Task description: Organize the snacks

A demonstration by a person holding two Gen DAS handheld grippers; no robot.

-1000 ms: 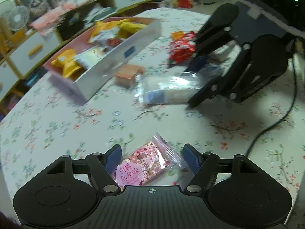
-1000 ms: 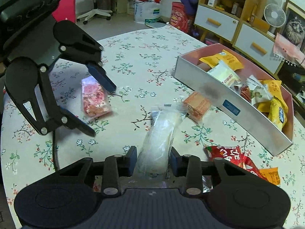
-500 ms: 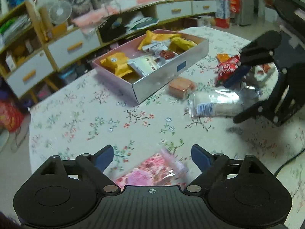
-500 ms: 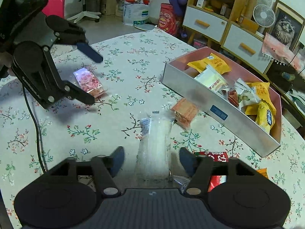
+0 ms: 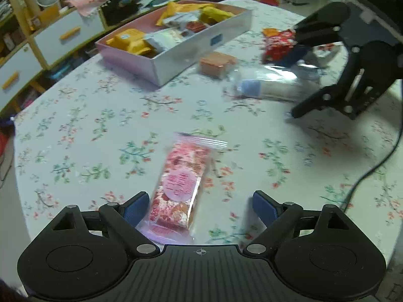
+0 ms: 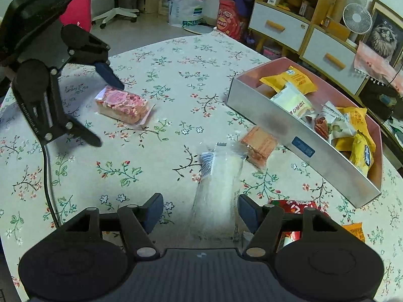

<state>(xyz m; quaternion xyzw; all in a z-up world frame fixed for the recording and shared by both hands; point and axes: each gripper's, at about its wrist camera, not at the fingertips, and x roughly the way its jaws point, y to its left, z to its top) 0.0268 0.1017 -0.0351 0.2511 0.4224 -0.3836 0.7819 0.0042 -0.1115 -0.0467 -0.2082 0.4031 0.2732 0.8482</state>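
My left gripper (image 5: 201, 207) is open, with a pink snack packet (image 5: 180, 183) lying on the table between its fingers, nearer the left one. The packet also shows in the right wrist view (image 6: 122, 104). My right gripper (image 6: 200, 211) is open around a clear packet of white wafers (image 6: 219, 188) that lies flat on the table; that packet also shows in the left wrist view (image 5: 269, 83). The snack box (image 6: 299, 143) holds yellow, white and red packets; it also shows in the left wrist view (image 5: 176, 58).
An orange packet (image 6: 260, 143) lies beside the box wall. A red packet (image 6: 294, 207) and a small orange one (image 6: 355, 231) lie at my right gripper's right. A black cable (image 6: 46, 176) runs over the floral tablecloth. Cabinets and a fan stand behind.
My right gripper has opened and let go of the clear wafer packet. My left gripper has opened wider and the pink packet now lies lengthwise between its fingers.
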